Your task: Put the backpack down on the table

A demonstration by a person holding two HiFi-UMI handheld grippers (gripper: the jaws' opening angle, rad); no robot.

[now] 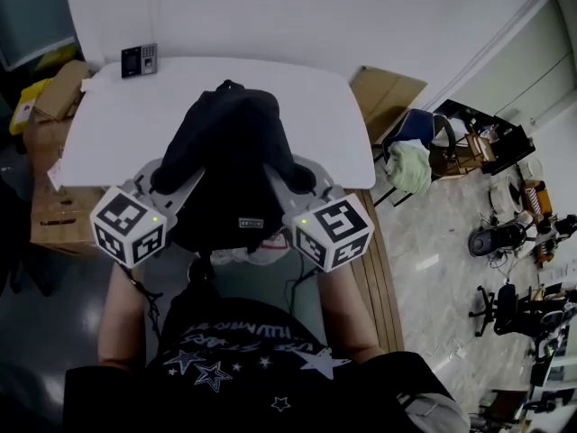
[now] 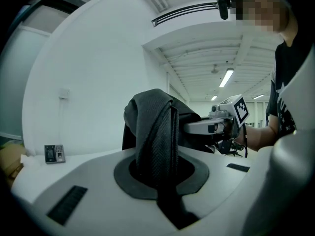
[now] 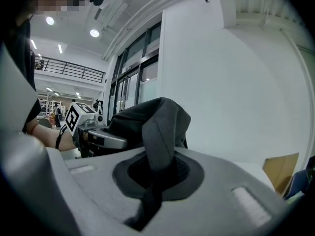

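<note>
A black backpack (image 1: 230, 165) hangs between my two grippers, above the near edge of the white table (image 1: 108, 138). My left gripper (image 1: 174, 177) is shut on the backpack's left strap (image 2: 158, 132), which runs up out of the jaws (image 2: 160, 176) to the bag. On the other side, my right gripper (image 3: 157, 173) is shut on the right strap (image 3: 161, 127); in the head view it (image 1: 293, 180) sits at the bag's right flank. Each gripper view shows the other gripper beyond the bag: the right one (image 2: 221, 122), the left one (image 3: 91, 127). The bag's bottom is hidden.
A small black keypad device (image 1: 139, 60) stands at the table's far left edge (image 2: 53, 153). Cardboard boxes (image 1: 54, 93) crowd the table's left side, another box (image 1: 389, 93) leans at its right. A chair with clothes (image 1: 410, 156) and office chairs (image 1: 505, 309) stand on the floor at right.
</note>
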